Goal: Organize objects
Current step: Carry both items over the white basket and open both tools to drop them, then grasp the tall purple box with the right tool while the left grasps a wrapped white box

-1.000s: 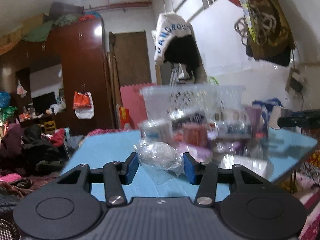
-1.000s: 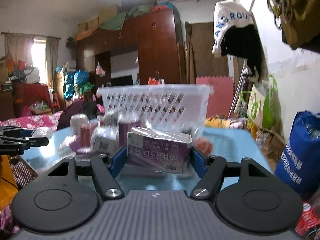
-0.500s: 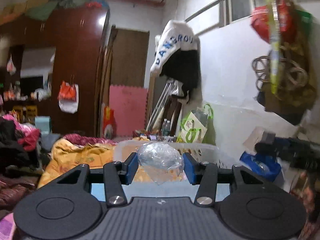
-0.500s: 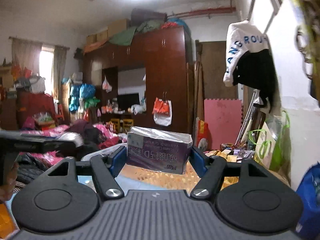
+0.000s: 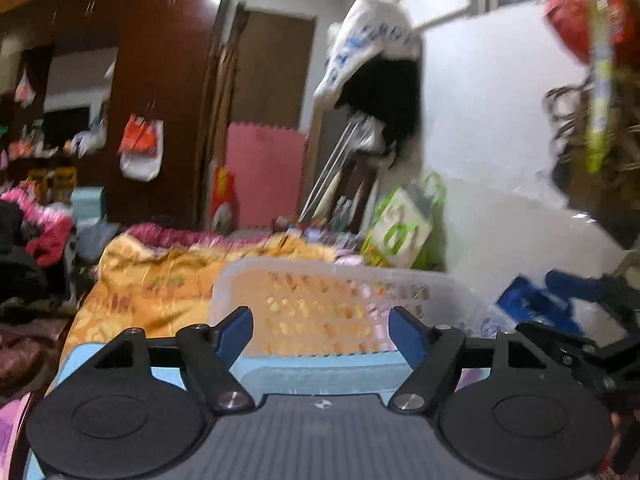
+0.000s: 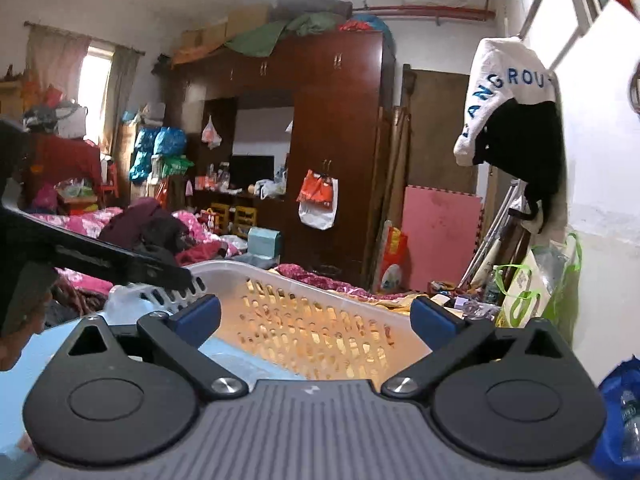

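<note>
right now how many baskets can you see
1: a white slotted basket on the blue table, ahead of both open tongs, left and right. Others may be hidden.

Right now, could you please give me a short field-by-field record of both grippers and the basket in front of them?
left gripper: open, nothing between its blue fingers
right gripper: open, nothing between its blue fingers
white perforated plastic basket: just ahead of both grippers, on the light blue table
basket contents: not visible from either wrist view
image quality: left wrist view motion-blurred, right wrist view sharp
</note>
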A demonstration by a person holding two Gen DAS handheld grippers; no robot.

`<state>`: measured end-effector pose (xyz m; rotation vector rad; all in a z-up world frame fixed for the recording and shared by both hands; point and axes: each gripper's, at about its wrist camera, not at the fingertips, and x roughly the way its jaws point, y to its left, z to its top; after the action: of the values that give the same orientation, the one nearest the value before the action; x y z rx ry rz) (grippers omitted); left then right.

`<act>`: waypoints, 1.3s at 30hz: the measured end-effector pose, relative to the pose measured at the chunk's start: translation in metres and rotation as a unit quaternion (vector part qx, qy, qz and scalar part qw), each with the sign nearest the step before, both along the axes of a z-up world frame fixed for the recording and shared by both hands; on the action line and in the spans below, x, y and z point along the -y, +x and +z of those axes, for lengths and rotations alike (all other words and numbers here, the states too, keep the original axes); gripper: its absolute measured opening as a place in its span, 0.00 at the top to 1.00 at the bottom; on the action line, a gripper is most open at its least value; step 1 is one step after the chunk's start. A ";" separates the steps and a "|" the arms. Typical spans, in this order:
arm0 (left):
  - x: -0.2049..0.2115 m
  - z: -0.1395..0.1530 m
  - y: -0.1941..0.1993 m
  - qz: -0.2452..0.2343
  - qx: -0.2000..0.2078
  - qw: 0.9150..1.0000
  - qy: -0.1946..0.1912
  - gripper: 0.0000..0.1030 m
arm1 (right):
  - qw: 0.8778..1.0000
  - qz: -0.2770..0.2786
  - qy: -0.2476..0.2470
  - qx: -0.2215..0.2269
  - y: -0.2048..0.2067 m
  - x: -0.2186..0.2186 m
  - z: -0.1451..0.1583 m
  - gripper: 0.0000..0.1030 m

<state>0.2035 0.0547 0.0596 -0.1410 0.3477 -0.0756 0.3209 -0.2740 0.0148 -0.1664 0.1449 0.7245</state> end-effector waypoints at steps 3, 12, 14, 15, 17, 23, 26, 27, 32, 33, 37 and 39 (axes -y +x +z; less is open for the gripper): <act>0.004 -0.008 -0.048 -0.025 0.034 0.999 0.012 0.07 | 1.000 0.005 0.013 -0.023 -0.020 0.019 0.000 0.00; 0.029 -0.085 -0.182 -0.039 -0.025 0.998 0.033 0.04 | 0.994 0.001 0.085 -0.071 -0.079 0.091 -0.053 0.00; 0.042 -0.094 -0.196 -0.050 -0.014 0.997 0.050 0.04 | 0.993 -0.013 0.094 -0.065 -0.083 0.097 -0.061 0.00; 0.048 -0.095 -0.198 -0.056 -0.013 0.997 0.059 0.04 | 0.993 -0.018 0.097 -0.064 -0.080 0.100 -0.063 0.00; 0.062 -0.101 -0.199 -0.069 -0.012 0.995 0.064 0.04 | 0.992 -0.031 0.099 -0.075 -0.073 0.100 -0.064 0.00; 0.080 -0.125 -0.186 -0.071 -0.036 0.994 0.070 0.15 | 0.992 -0.028 0.095 -0.076 -0.076 0.092 -0.067 0.00; 0.072 -0.134 -0.184 -0.054 -0.043 0.995 0.066 0.35 | 0.992 0.014 0.100 -0.081 -0.076 0.078 -0.070 0.00; 0.067 -0.135 -0.184 -0.053 -0.047 0.996 0.060 0.36 | 0.992 0.024 0.095 -0.078 -0.077 0.069 -0.072 0.00; 0.056 -0.138 -0.189 -0.047 -0.031 0.997 0.062 0.36 | 0.997 0.032 0.050 -0.053 -0.073 0.033 -0.076 0.18; 0.055 -0.138 -0.190 -0.042 -0.027 0.997 0.062 0.36 | 0.997 0.034 0.043 -0.047 -0.075 0.028 -0.077 0.24; 0.056 -0.137 -0.190 -0.041 -0.027 0.997 0.057 0.17 | 0.999 0.034 0.027 -0.031 -0.079 0.014 -0.077 0.38; 0.063 -0.139 -0.187 -0.045 -0.033 0.996 0.067 0.16 | 0.999 0.033 0.015 -0.033 -0.078 0.010 -0.079 0.40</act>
<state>0.0168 -0.0087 -0.0797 0.0055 0.4229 -0.1359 0.2427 -0.2840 -0.0642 -0.1187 0.1930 0.7987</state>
